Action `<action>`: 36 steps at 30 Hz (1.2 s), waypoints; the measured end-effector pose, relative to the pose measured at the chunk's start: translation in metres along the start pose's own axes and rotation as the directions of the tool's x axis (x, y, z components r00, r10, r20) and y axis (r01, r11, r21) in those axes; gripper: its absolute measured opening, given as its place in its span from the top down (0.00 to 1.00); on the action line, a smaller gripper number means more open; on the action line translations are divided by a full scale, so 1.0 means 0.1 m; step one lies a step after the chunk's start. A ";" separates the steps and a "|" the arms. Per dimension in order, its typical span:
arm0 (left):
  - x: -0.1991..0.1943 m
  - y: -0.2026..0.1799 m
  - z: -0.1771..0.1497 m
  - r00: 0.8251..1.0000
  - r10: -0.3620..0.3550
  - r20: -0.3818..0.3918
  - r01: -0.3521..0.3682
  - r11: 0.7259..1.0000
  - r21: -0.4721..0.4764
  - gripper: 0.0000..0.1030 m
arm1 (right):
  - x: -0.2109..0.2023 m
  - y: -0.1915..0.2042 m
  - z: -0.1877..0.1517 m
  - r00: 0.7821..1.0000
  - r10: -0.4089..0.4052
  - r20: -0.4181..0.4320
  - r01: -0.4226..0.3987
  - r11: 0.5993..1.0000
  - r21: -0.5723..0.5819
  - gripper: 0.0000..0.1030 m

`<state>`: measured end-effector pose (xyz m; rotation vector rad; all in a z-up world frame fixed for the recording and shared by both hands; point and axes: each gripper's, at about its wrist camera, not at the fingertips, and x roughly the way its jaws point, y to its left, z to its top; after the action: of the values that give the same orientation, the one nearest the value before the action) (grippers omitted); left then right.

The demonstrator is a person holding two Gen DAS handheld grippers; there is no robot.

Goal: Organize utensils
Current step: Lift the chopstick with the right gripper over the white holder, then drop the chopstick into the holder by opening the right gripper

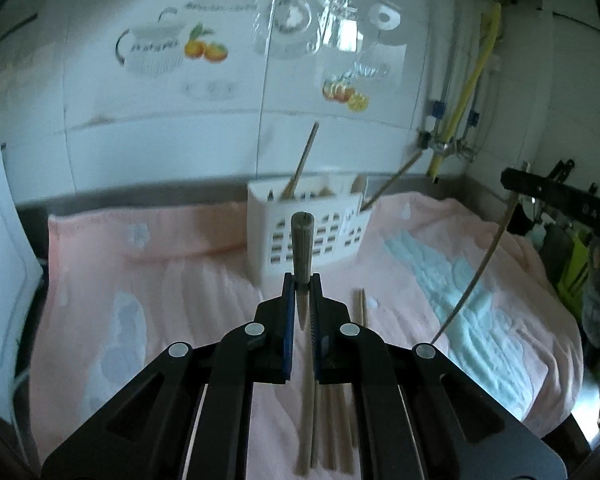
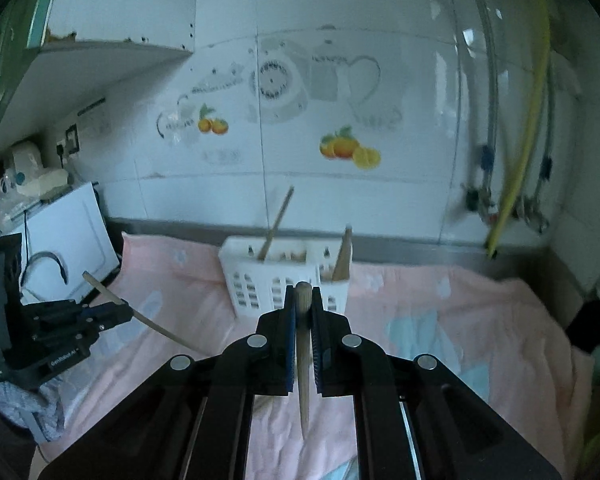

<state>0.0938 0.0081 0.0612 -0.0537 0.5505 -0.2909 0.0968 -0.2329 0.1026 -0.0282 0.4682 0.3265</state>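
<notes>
A: What is in the white plastic caddy with slotted sides (image 1: 314,222)?

B: It stands at the far middle of the pink quilted cloth (image 1: 172,264), in front of the tiled wall. A thin wooden chopstick (image 1: 303,160) leans out of its left compartment. In the right wrist view a thicker, tapered wooden stick (image 2: 342,256) stands in its right compartment.

A: And the claws?

B: The left gripper (image 1: 302,286) is pinched tight on a ridged, brownish wooden chopstick (image 1: 301,246), blunt end pointing toward the caddy. The right gripper (image 2: 303,304) is likewise pressed shut on a smooth, pale wooden chopstick (image 2: 302,344), whose tapered tip hangs toward the near edge.

A: Anything left on the cloth?

B: Several loose wooden chopsticks (image 1: 334,424) lie side by side on the near part, below the left gripper. The cloth looks soft, with pale blue patches.
</notes>
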 end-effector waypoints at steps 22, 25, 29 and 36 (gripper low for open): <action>0.14 0.05 1.35 0.992 0.024 0.125 -0.032 0.997 0.069 0.94 | 0.57 -0.20 1.54 0.988 -0.019 0.153 0.016 1.000 0.024 0.94; 0.32 0.10 1.34 0.995 0.040 0.086 -0.046 0.996 0.071 0.94 | 0.72 -0.25 1.60 0.985 -0.042 0.168 0.035 0.999 0.041 0.94; 0.57 0.16 1.27 0.998 0.056 0.022 -0.057 0.996 0.066 0.94 | 0.94 -0.31 1.58 0.988 -0.049 0.146 0.041 0.997 0.060 0.94; 0.83 0.24 1.13 0.998 0.048 -0.039 -0.047 0.998 0.039 0.94 | 1.32 -0.36 1.37 0.995 -0.051 0.085 0.046 0.997 0.064 0.94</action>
<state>0.2268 0.0045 0.1119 0.0019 0.5852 -0.2566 0.2791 -0.2130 0.1643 0.0351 0.3909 0.2644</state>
